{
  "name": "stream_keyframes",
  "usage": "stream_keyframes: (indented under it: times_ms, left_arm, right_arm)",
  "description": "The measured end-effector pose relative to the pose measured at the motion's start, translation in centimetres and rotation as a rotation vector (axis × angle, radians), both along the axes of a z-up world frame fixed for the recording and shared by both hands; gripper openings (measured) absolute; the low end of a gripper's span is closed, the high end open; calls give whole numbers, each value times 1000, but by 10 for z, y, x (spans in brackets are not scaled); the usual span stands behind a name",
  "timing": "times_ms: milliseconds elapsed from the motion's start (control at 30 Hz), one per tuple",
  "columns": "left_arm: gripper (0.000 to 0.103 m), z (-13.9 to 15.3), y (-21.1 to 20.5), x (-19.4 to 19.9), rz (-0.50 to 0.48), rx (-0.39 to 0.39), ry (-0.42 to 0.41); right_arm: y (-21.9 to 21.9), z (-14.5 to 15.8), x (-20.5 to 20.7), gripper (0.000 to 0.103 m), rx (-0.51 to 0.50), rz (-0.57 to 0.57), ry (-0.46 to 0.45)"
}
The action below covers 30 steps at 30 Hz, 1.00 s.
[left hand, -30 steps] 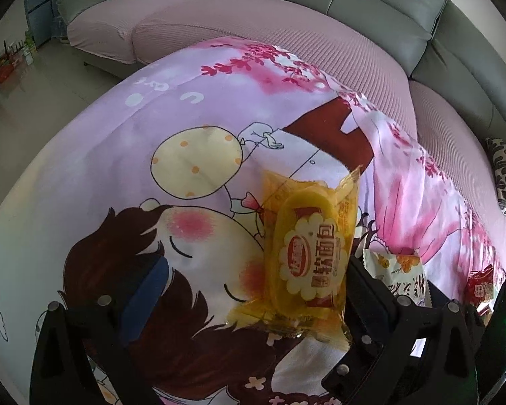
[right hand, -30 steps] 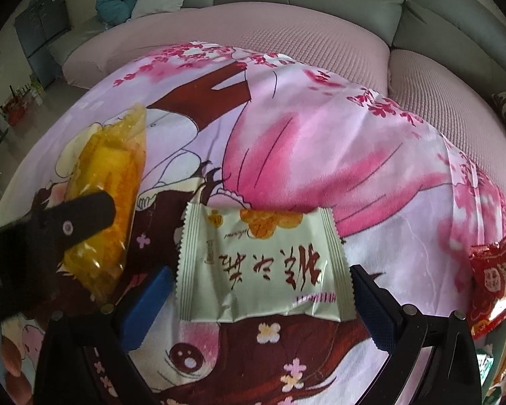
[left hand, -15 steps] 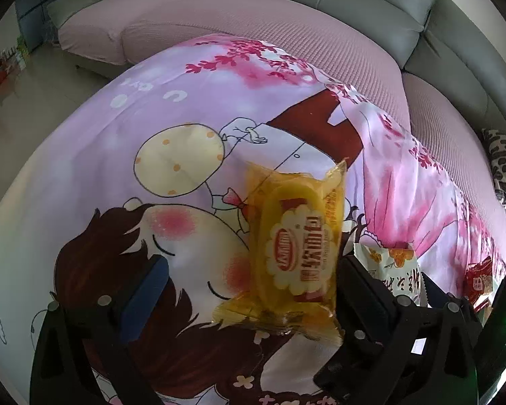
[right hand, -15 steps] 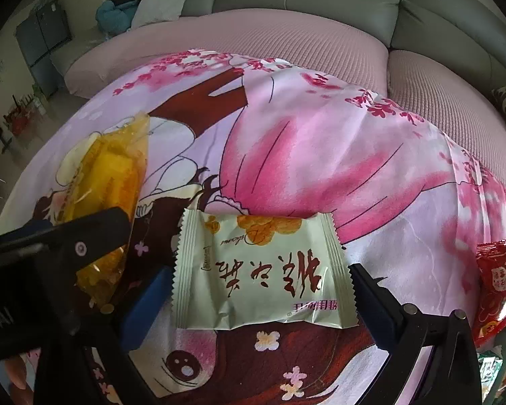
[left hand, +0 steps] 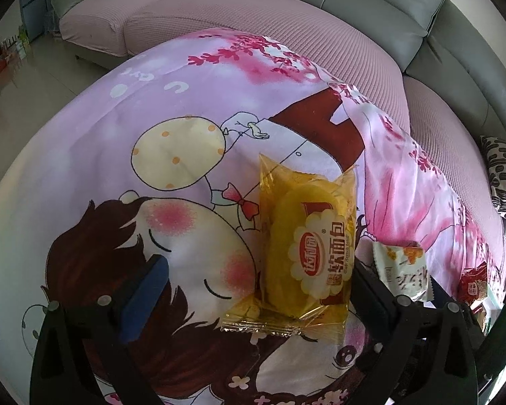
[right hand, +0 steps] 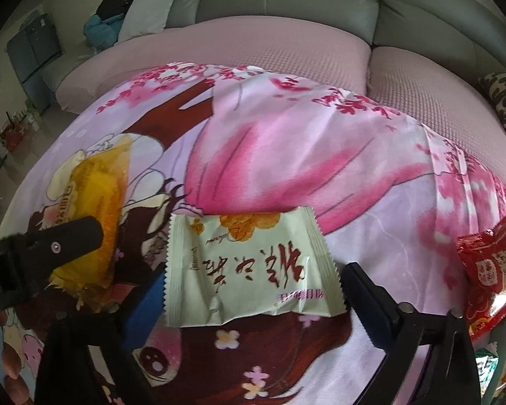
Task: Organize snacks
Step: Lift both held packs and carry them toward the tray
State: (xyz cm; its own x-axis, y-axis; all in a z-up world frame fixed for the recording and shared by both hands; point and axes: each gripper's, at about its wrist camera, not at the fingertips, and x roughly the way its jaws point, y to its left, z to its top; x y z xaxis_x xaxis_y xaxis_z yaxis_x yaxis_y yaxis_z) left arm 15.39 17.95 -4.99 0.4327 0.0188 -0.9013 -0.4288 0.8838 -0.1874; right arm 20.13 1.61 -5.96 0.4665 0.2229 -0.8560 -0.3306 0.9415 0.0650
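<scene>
Looking down along two pairs of black gripper fingers onto a pink cartoon-print cloth (left hand: 151, 101), spread in front of a pink-covered sofa (left hand: 286, 27).

Just changed — narrowed a little, the jaws of the right gripper (right hand: 253, 276), around a pale green foil snack packet with sawtooth ends (right hand: 249, 270). Lying flat near the cloth's near edge, print upside down to the camera. Not clamped yet: blue left pad at the packet's left edge, right finger just beside its right edge, no pinching of the wrapper to be seen. Close to fully open.

Held where it was a second ago, the left gripper (left hand: 259, 270) — wide open, gripping nothing. Between its fingers, a yellow see-through plastic packet of soft bread (left hand: 307, 253), flat on the cloth. Close against the right finger, well apart from the blue-padded left one. Visible too in the right wrist view, one black finger of that gripper laid beside the yellow packet.

At the cloth's right edge, a crinkled red snack packet (right hand: 489, 263), untouched.

Likely meaning for the task: a grasp of the green packet just beginning, with lifting and sorting not yet started. Yellow packet lined up for the other hand, but no sign of a grip there so far. Worth watching for: the thin, slippery wrapper folding or sliding out as the pads meet it.
</scene>
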Motion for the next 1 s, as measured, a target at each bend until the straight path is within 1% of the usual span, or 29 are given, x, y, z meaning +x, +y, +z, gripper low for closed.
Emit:
stream_keyframes:
  times_ms: [33, 67, 100, 167, 367, 500, 533, 600, 733, 833, 900, 1000]
  left_arm:
    - [101, 0, -1, 1, -1, 0, 1]
    - [99, 0, -2, 1, -5, -1, 1]
    - [94, 0, -2, 2, -9, -4, -1]
    - [92, 0, -3, 2, -11, 1, 2]
    - [89, -1, -6, 3, -20, 11, 10]
    - [89, -3, -10, 5, -36, 30, 24]
    - [88, -3, -11, 5, -37, 29, 23]
    - [83, -2, -10, 5, -33, 24, 19]
    - [82, -1, -8, 4, -25, 16, 17]
    - [76, 0, -11, 5, -32, 13, 18]
    - [72, 0, -13, 6, -38, 7, 18]
    - [67, 0, -15, 7, -42, -4, 17]
  right_arm:
    - [-2, 0, 1, 96, 1, -7, -1]
    - [-4, 0, 2, 96, 1, -13, 0]
    - [-5, 0, 2, 96, 2, -15, 0]
    - [-5, 0, 3, 96, -2, -15, -2]
    - [-3, 1, 1, 91, -6, -23, -7]
    - [0, 1, 1, 91, -10, -33, -11]
    - [0, 1, 1, 90, -12, -34, -13]
    - [1, 2, -1, 88, -14, -35, -19]
    - [-1, 4, -2, 85, -1, -42, -23]
    - [1, 4, -3, 82, -4, -44, -28]
    - [0, 5, -4, 75, -8, -53, -38]
    - [-3, 6, -3, 74, 7, -61, -31]
